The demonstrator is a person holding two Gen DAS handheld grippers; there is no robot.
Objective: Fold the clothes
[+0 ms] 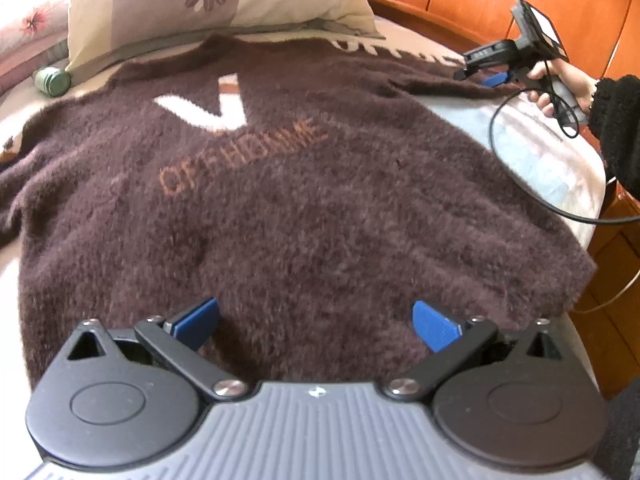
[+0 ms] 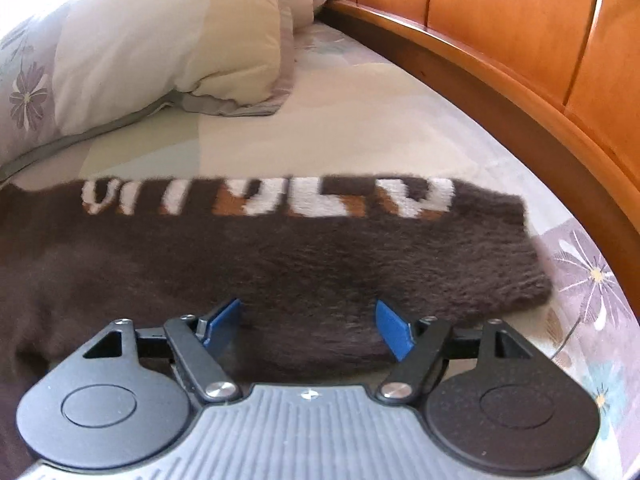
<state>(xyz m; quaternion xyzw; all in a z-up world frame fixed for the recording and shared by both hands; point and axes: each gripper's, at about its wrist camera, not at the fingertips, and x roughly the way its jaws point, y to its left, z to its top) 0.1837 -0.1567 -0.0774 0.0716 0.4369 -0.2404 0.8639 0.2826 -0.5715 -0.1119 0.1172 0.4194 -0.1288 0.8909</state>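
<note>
From my left wrist, my left gripper (image 1: 316,322) hangs open over the brown sweater (image 1: 280,200) spread flat on the bed (image 1: 560,168). From my right wrist, my right gripper (image 2: 308,326) gapes empty above its sleeve (image 2: 360,256).

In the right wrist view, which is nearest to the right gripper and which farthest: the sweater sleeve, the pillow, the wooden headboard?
Measured from the right gripper:
1. Brown sweater sleeve, lying on the bed directly under and ahead of the open fingers.
2. Pillow, beyond the sleeve, upper left.
3. Wooden headboard, behind the pillow, curving along the right edge.
</note>
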